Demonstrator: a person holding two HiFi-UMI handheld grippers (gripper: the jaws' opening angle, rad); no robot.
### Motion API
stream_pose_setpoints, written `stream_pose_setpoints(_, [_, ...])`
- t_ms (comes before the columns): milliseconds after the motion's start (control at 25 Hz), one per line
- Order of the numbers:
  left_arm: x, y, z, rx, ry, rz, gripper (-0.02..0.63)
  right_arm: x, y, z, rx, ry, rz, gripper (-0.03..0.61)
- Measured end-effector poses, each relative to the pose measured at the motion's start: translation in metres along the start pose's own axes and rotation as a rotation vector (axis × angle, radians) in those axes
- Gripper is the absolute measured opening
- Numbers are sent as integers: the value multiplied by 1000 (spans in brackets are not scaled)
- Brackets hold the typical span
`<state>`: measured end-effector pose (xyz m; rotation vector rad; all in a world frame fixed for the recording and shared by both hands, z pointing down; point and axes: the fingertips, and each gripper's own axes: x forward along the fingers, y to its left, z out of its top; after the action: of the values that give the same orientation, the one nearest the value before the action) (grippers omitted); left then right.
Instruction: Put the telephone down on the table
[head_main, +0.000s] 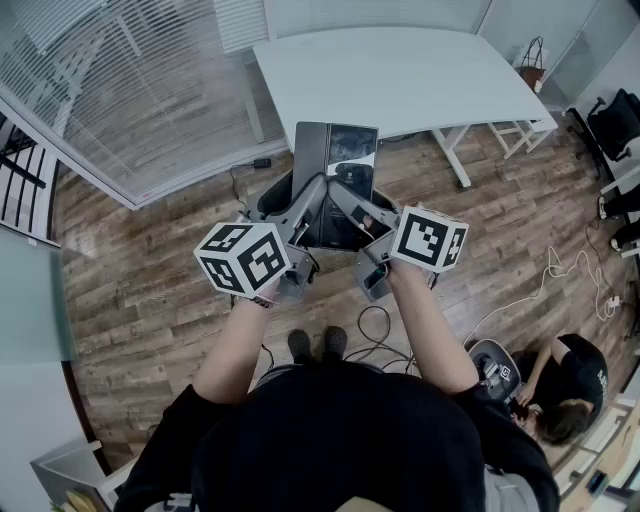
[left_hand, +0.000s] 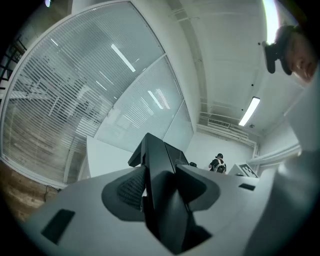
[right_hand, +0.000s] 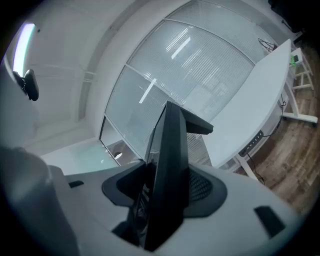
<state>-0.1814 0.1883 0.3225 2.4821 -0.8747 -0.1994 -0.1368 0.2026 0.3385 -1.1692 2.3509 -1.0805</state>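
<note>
Telephone (head_main: 340, 150): dark desk set with a glossy screen panel, held in the air over the wooden floor (head_main: 150, 250), just short of the white counter (head_main: 400, 75). It is not yet set down.

Left claw (left_hand: 165, 186) is clamped on one side edge and right claw (right_hand: 167, 187) on the opposite edge. The ribbed pads press the housing from both sides.

Judgement: the two-sided grip is there because the set is wide and flat, so opposing holds keep it from twisting while it is carried. The counter top lies ahead, bare.

Writing: no brand or label is legible on the telephone. The cubes carry only square markers.
</note>
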Motion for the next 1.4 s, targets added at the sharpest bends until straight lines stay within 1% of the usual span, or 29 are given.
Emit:
stream_pose_setpoints(360, [2, 0, -1, -3, -4, -2, 189, 0, -1, 1, -6, 3, -1, 218])
stream_pose_setpoints(680, [2, 1, -2, -6, 12, -11, 187, -1, -2, -1, 16, -8, -15, 218])
stream_pose_setpoints(1160, [4, -20, -9, -1, 16, -29, 187, -23, -1, 3, 23, -24, -29, 216])
stream_pose_setpoints(1400, [12, -26, -13, -3, 25, -28, 187, -30, -8, 7, 37, -26, -33, 215])
